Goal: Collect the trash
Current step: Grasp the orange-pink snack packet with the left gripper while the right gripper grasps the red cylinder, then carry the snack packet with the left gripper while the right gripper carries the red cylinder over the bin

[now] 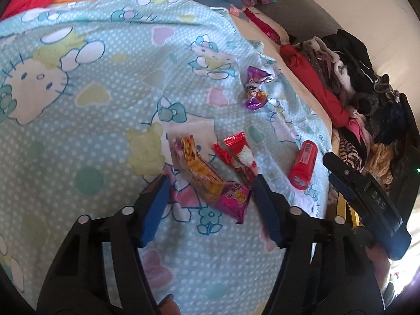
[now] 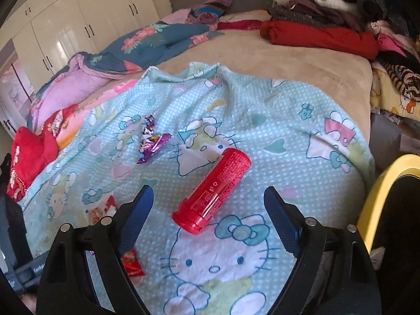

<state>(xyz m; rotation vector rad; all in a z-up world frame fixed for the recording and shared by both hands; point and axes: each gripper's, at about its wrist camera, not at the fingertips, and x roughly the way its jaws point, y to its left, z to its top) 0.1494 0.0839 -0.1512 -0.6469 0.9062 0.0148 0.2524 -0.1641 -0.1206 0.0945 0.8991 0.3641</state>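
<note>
Trash lies on a pale blue cartoon-cat bedsheet (image 1: 92, 131). In the left wrist view, an orange and pink snack wrapper (image 1: 210, 181) lies flat between the blue fingers of my left gripper (image 1: 211, 178). The jaws stand apart and the pads do not press on it. A red wrapper (image 1: 241, 157) lies just beyond it, and a purple foil wrapper (image 1: 256, 89) farther off. In the right wrist view, a red plastic tube (image 2: 212, 191) lies on its side between the wide-open fingers of my right gripper (image 2: 208, 190), with neither finger touching it.
A yellow bin rim (image 2: 380, 191) stands off the bed's right edge. Folded clothes (image 2: 328, 13) are piled at the far right and rumpled quilts (image 2: 144, 42) at the back left. White wardrobe doors (image 2: 78, 26) line the far wall. The purple wrapper (image 2: 152, 141) and red wrappers (image 2: 131, 262) lie left of the tube.
</note>
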